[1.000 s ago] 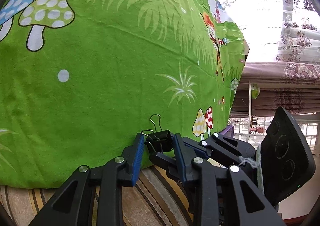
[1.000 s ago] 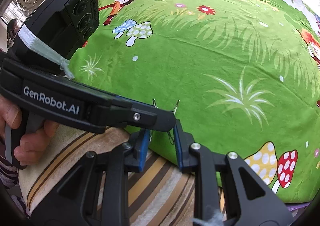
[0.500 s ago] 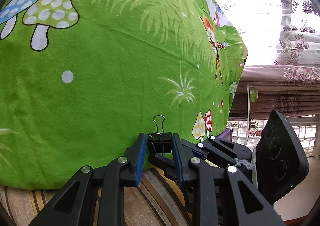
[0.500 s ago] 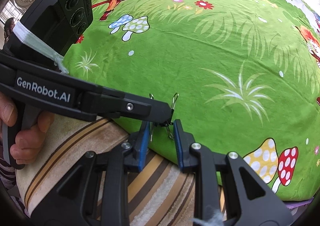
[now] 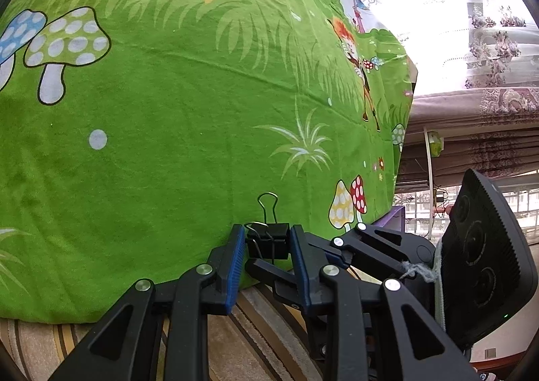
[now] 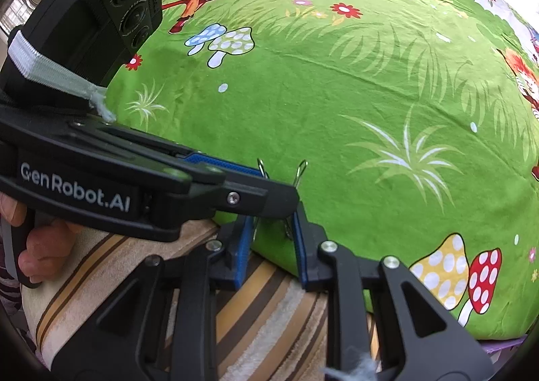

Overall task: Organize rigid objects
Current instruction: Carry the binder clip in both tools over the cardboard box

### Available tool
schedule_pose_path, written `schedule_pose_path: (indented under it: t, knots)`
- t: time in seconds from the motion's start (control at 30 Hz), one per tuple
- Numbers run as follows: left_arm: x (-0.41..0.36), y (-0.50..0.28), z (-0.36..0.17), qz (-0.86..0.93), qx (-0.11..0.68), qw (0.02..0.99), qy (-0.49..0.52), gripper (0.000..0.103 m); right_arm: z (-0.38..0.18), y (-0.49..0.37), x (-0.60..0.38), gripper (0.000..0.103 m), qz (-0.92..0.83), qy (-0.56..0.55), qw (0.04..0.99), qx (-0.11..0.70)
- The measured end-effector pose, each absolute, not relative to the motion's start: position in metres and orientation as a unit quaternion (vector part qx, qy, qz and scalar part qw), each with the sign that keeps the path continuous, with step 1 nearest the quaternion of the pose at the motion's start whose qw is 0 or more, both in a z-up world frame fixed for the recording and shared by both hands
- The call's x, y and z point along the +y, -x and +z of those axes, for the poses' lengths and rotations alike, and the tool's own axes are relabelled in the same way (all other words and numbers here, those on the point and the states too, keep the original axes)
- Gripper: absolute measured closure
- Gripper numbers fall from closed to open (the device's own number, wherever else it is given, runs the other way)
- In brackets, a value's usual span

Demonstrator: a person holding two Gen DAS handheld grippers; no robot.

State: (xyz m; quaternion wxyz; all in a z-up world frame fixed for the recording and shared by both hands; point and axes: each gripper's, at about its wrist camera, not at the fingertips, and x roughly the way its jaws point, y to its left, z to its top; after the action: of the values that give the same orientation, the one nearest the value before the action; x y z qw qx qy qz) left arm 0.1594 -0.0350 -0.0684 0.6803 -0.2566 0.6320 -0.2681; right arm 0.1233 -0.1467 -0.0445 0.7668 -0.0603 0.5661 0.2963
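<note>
A black binder clip (image 5: 271, 246) sits at the near edge of a green cartoon-print sheet (image 5: 168, 111). My left gripper (image 5: 266, 232) is shut on the clip's body, with a blue pad against each side. One wire handle (image 5: 267, 205) stands upright above it. In the right wrist view, my right gripper (image 6: 271, 232) is shut on the clip's two wire handles (image 6: 302, 168), whose tips splay out above the pads. The left gripper (image 6: 278, 184) crosses in from the left and hides the clip's body there.
The green sheet (image 6: 337, 94) covers a broad padded surface, over a brown-and-cream striped towel (image 6: 269, 313) at the near edge. A person's hand (image 6: 40, 246) holds the left gripper's handle. A curtained window (image 5: 471, 27) and a purple edge (image 5: 397, 216) lie to the right.
The binder clip has turned from skewed to square between my left pads, and one wire handle now stands upright. My right gripper has stayed on the handles.
</note>
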Motion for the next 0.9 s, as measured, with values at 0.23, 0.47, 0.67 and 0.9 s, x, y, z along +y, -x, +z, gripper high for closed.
schedule_pose_path:
  t: [0.23, 0.47, 0.67, 0.9]
  knots:
    - [-0.036, -0.154, -0.053, -0.278, 0.61, 0.699, 0.248, 0.075, -0.031, -0.118, -0.15, 0.077, 0.293, 0.063, 0.782, 0.547]
    - [-0.04, -0.147, -0.033, -0.295, 0.59, 0.71, 0.246, 0.075, -0.01, -0.108, -0.162, 0.077, 0.292, 0.054, 0.795, 0.528]
    - [-0.05, -0.137, -0.019, -0.313, 0.58, 0.71, 0.248, 0.076, 0.004, -0.096, -0.176, 0.077, 0.286, 0.046, 0.804, 0.519]
    - [-0.062, -0.123, -0.007, -0.335, 0.57, 0.708, 0.249, 0.076, 0.018, -0.08, -0.19, 0.077, 0.275, 0.043, 0.814, 0.509]
